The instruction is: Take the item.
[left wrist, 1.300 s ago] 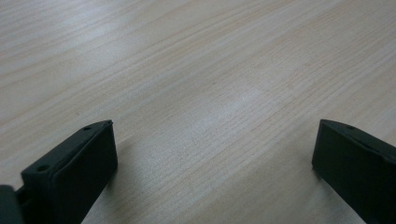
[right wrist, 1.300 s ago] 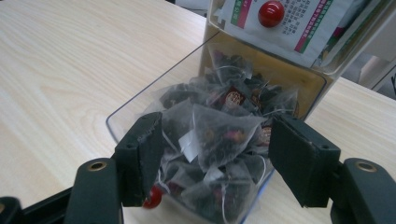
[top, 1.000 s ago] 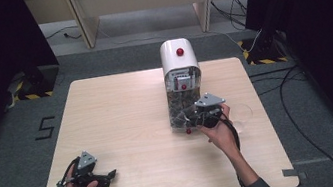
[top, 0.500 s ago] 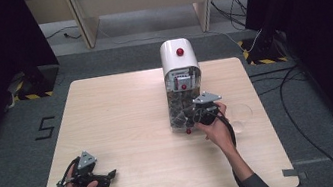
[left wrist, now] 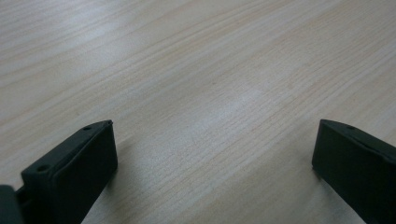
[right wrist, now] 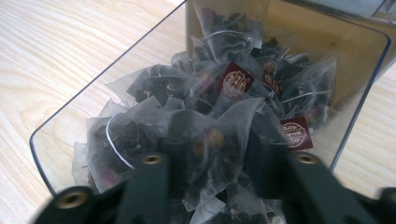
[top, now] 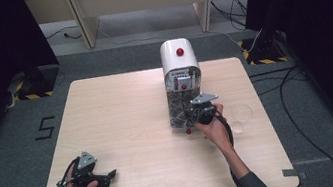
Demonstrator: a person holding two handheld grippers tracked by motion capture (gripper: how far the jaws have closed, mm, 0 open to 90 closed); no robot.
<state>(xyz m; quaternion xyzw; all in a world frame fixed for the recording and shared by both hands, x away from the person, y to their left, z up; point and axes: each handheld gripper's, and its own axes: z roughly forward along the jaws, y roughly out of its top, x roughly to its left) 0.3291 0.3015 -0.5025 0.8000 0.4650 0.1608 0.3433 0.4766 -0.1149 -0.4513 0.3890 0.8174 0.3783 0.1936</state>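
A white tea-bag dispenser (top: 178,61) with a red button stands at the table's far middle. Its clear drawer (right wrist: 109,70) is pulled out toward me and holds several mesh tea bags (right wrist: 233,79) with dark red tags. My right gripper (top: 194,116) reaches into this drawer. In the right gripper view its jaws are drawn close on either side of one tea bag (right wrist: 210,140), pinching it. My left gripper (top: 109,175) rests low over the table (top: 121,110) at the near left. It is open, and bare wood shows between its jaws (left wrist: 215,126).
A small clear cup (top: 241,113) stands on the table just right of my right hand. Cables trail on the floor to the right of the table. Dark curtains hang at both sides.
My right gripper has edged slightly left and deeper into the drawer. The left gripper has not moved.
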